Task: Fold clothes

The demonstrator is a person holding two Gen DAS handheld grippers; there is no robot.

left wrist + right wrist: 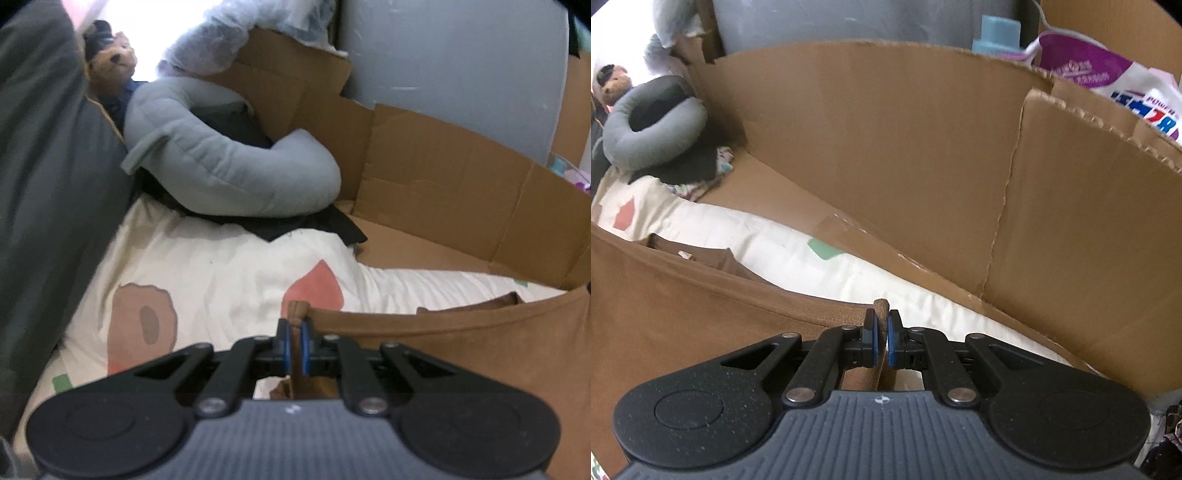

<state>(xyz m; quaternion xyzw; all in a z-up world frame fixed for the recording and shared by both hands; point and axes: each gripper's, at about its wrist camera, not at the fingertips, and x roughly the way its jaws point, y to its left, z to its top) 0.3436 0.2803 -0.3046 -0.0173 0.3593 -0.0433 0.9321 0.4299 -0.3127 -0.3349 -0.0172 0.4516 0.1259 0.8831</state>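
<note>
A brown garment is stretched taut above a cream patterned bedsheet. My left gripper is shut on one corner of it, a small tuft of cloth poking up between the blue pads. In the right wrist view the same brown garment spreads to the left, and my right gripper is shut on its other corner. Part of the garment still lies on the sheet beyond the raised edge, with a small label showing.
Flattened cardboard walls stand along the far side of the bed. A grey curved pillow and a plush bear sit at the far left over a black cloth. A dark green cushion borders the left. A blue bottle and a printed bag lie behind the cardboard.
</note>
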